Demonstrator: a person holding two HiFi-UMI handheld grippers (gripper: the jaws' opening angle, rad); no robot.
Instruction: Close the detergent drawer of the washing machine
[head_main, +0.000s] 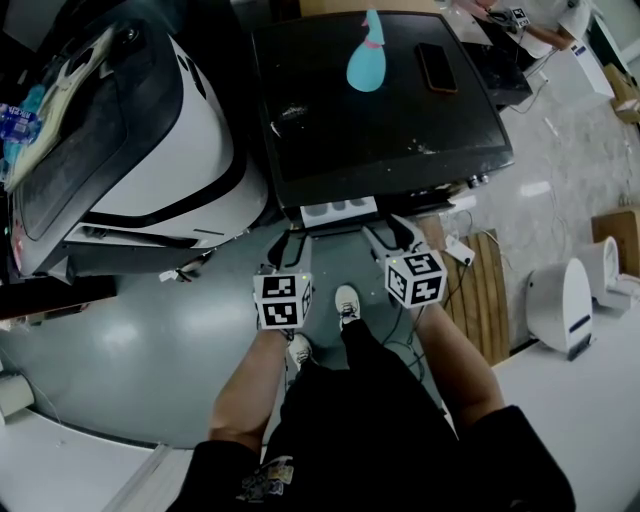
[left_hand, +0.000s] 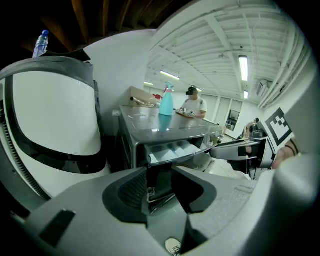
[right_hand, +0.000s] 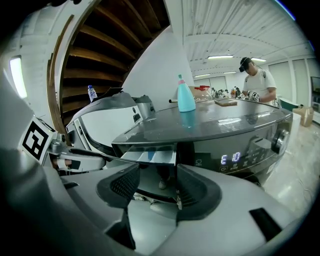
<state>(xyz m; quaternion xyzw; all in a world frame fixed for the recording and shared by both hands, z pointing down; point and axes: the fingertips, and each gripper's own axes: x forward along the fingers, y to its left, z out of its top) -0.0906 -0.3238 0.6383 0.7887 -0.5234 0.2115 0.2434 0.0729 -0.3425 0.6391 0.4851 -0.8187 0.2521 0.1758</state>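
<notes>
Drawer out, claws closing in: a person stands at a dark-topped washing machine (head_main: 380, 120) whose detergent drawer (head_main: 340, 212) juts from the upper front, its pale compartments open to view. The left claw (head_main: 288, 243) and the right claw (head_main: 392, 233) are held in front of it, one to each side of the drawer's face, both angled down toward the machine. Each claw's jaws stand moderately apart with nothing between them; through both gaps only the floor and the person's shoe (head_main: 346, 303) show. A blue spray bottle (head_main: 366, 58) and a phone (head_main: 437, 67) sit on the machine's lid, well clear of the work.

The step in hand looks to be the approach, and the closing push is not yet made. From above, both claws appear just short of the drawer front, though whether either one touches it cannot be told for sure. The next move calls for a claw set squarely against the drawer's face, then a straight, level shove into the machine until the front sits flush with the panel. An off-centre push could skew the drawer in its slot.
</notes>
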